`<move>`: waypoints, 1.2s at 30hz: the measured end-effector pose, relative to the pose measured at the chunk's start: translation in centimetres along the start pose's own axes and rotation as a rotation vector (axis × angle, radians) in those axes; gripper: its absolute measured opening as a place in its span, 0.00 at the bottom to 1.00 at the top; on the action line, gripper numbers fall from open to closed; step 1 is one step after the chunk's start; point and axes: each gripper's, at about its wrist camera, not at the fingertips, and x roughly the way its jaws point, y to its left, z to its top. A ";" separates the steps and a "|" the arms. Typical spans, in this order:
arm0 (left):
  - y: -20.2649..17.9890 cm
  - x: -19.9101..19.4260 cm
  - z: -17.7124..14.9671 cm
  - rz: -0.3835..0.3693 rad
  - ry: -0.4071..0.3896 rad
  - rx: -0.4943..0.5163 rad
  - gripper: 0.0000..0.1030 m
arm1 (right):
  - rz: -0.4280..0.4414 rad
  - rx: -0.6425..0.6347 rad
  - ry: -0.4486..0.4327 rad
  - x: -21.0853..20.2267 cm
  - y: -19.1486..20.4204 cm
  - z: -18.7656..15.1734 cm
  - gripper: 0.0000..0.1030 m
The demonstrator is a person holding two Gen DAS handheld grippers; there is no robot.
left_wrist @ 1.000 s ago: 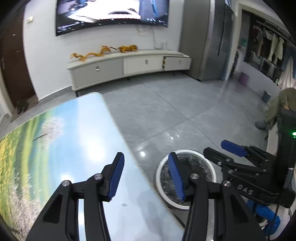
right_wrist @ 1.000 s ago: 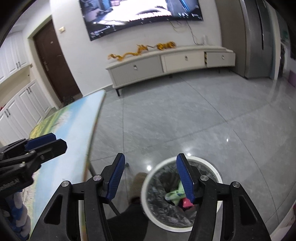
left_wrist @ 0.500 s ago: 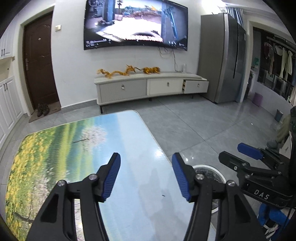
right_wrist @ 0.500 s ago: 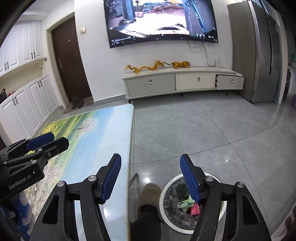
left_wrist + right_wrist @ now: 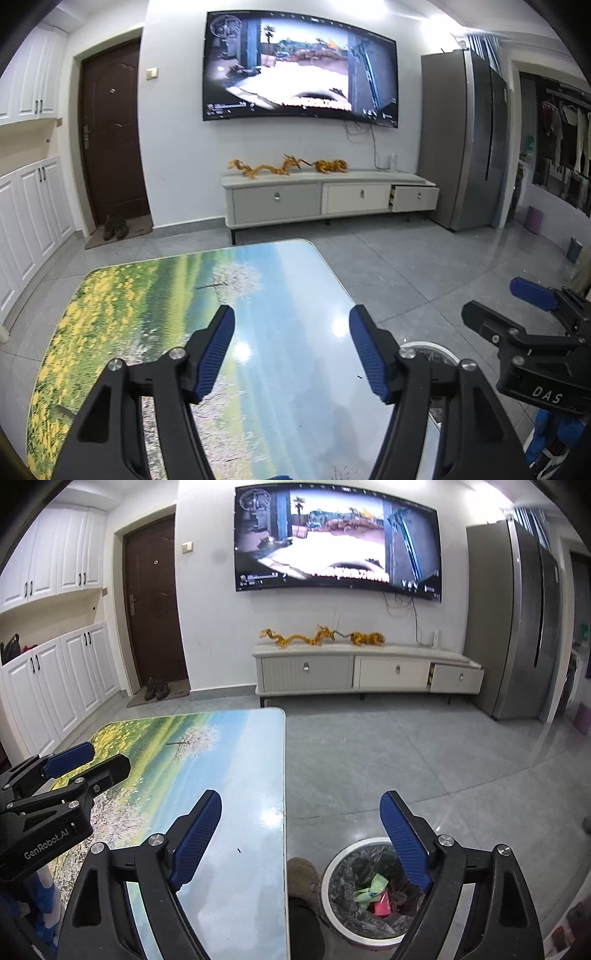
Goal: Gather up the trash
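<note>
A white round trash bin (image 5: 334, 880) with a black liner stands on the floor right of the table; green and pink scraps (image 5: 373, 895) lie inside it. In the left wrist view only its rim (image 5: 430, 349) shows past the table edge. My right gripper (image 5: 301, 814) hangs over the table's right edge and the bin, jaws opening, nothing between them. My left gripper (image 5: 291, 325) hovers above the landscape-printed table (image 5: 155, 306), jaws opening, also with nothing between them. Each gripper shows at the side of the other's view.
A person's brown shoe (image 5: 303, 871) is between table (image 5: 236, 760) and bin. A low TV cabinet (image 5: 325, 197), wall TV, grey fridge (image 5: 465, 147), brown door (image 5: 110, 140) and white cupboards (image 5: 55, 686) line the room's far side. Grey tiled floor (image 5: 406, 746) spreads to the right.
Both grippers rose and tilted up, so more of the room and table shows and the bin slid lower in view. Both pairs of jaws spread wider, the right most.
</note>
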 end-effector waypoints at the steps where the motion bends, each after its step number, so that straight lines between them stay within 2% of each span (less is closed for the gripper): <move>1: 0.2 -0.5 0.0 0.006 -0.009 -0.005 0.63 | -0.005 -0.007 -0.008 -0.3 0.1 0.2 0.86; 5: 0.9 -2.7 0.0 0.035 -0.047 -0.018 0.68 | -0.024 -0.032 -0.049 -2.3 1.2 0.3 0.87; 7: 1.0 -4.0 -0.1 0.048 -0.069 -0.019 0.76 | -0.029 -0.043 -0.067 -3.2 1.7 0.3 0.87; 15: 0.9 -7.7 -0.5 0.078 -0.123 -0.026 0.84 | -0.039 -0.079 -0.145 -7.0 2.9 -0.2 0.89; 19: 1.0 -9.3 -0.7 0.093 -0.159 -0.038 0.96 | -0.046 -0.087 -0.185 -8.7 2.9 -0.2 0.89; 24: 0.8 -10.9 -0.8 0.118 -0.188 -0.041 1.00 | -0.040 -0.078 -0.217 -10.3 2.9 -0.7 0.90; 36: 0.2 -12.2 -1.4 0.155 -0.211 -0.041 1.00 | -0.051 -0.040 -0.262 -11.9 1.2 -1.4 0.92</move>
